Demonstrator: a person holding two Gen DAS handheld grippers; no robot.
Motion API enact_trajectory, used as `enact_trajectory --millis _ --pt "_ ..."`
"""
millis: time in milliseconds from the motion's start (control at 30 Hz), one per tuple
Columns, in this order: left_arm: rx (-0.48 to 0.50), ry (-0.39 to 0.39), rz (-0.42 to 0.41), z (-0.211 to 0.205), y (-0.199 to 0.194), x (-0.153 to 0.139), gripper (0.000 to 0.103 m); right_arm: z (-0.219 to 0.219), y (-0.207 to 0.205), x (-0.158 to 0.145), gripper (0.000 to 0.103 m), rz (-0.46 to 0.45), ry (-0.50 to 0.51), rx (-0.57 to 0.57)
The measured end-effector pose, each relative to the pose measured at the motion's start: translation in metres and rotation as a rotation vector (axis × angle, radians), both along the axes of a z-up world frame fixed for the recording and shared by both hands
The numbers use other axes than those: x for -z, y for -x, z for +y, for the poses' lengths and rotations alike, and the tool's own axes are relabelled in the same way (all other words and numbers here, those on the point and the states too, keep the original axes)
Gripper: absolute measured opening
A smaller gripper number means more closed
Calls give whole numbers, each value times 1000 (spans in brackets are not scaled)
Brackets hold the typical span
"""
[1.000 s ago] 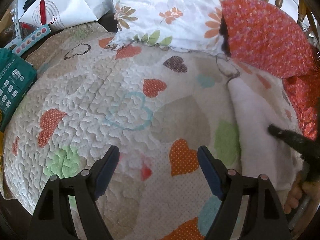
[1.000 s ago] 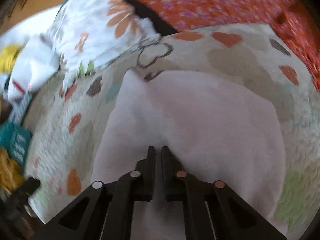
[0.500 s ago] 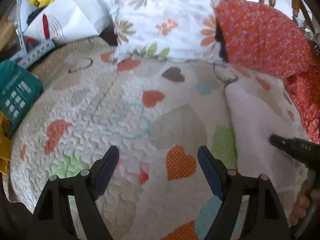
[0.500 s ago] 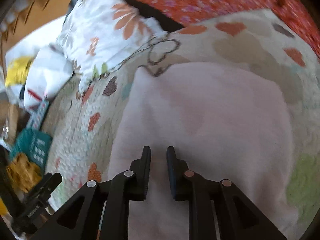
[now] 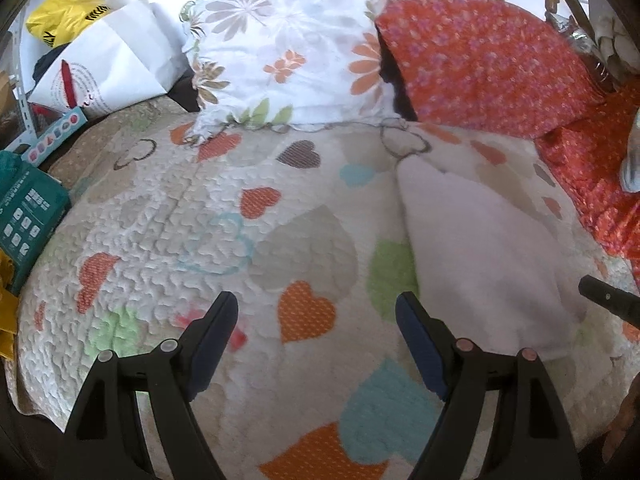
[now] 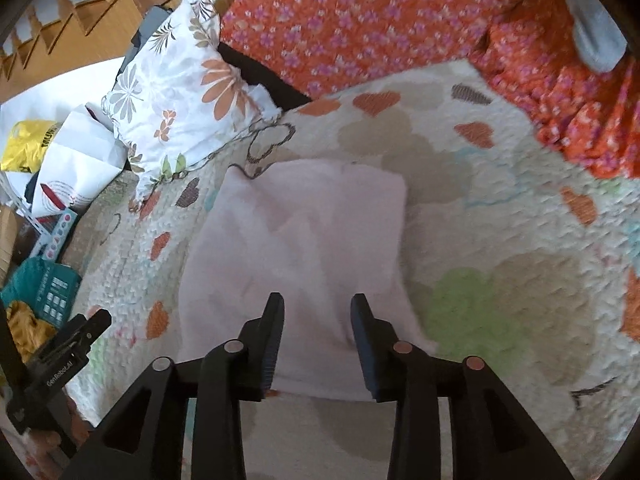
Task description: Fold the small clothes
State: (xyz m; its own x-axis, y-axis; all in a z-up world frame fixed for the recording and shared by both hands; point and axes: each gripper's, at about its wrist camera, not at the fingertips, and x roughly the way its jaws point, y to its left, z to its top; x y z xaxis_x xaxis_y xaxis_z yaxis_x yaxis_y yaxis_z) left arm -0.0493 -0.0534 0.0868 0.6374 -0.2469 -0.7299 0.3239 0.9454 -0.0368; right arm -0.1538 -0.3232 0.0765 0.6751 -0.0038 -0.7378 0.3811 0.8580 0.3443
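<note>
The pale cloth (image 6: 296,240) lies folded flat on the bed quilt (image 5: 160,208). The right gripper (image 6: 316,316) is half open above its near edge, holding nothing; the left gripper (image 5: 316,316) hangs wide open, empty. The fold seems finished; next comes another garment, I think.

A pale pinkish-white garment (image 6: 304,236) lies folded into a rough rectangle on a heart-patterned quilt (image 6: 500,216). It rests flat, with soft creases across its middle and a slightly raised far right corner. Its far edge lies near a floral pillow (image 6: 180,92), and its near edge droops in a gentle curve. In the left wrist view the garment (image 5: 480,248) sits on the right of the quilt.
</note>
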Motion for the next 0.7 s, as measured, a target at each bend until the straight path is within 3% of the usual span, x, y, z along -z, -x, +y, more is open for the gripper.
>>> enact_trajectory --millis 700 --pt "60 49 128 -51 -23 18 80 -21 -2 10 48 -14 -84 60"
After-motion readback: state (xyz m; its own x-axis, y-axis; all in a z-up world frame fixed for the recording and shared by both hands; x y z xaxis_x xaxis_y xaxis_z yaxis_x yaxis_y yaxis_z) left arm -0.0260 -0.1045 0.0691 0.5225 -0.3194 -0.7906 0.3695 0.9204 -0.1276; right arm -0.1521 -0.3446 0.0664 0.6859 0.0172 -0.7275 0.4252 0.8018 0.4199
